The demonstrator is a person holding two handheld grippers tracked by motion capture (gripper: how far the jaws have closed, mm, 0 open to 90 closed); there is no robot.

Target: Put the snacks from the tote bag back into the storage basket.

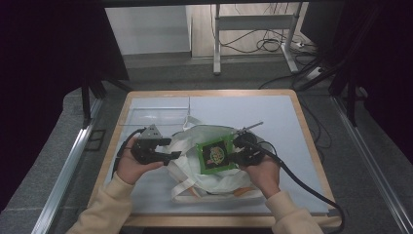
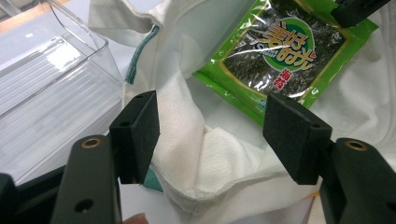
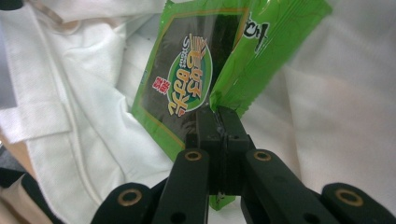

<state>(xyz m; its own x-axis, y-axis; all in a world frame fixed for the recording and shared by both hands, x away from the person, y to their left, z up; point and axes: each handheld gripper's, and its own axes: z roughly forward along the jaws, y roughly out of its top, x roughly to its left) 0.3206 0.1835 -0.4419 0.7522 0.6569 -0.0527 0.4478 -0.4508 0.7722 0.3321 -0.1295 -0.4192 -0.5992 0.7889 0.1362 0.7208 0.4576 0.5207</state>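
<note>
A white cloth bag lies crumpled in the middle of the table. Just above it hangs a green seaweed packet, tilted, with my right gripper shut on its right edge. In the right gripper view the shut jaws pinch the packet at its lower edge, over the bag. My left gripper is at the bag's left side. Its jaws stand open around a fold of the bag's rim, and the packet hangs beyond them.
A clear plastic tray sits at the table's far left, close beside the bag. The table has a pale blue mat with a wooden border. Cables trail from both grippers off the table's sides.
</note>
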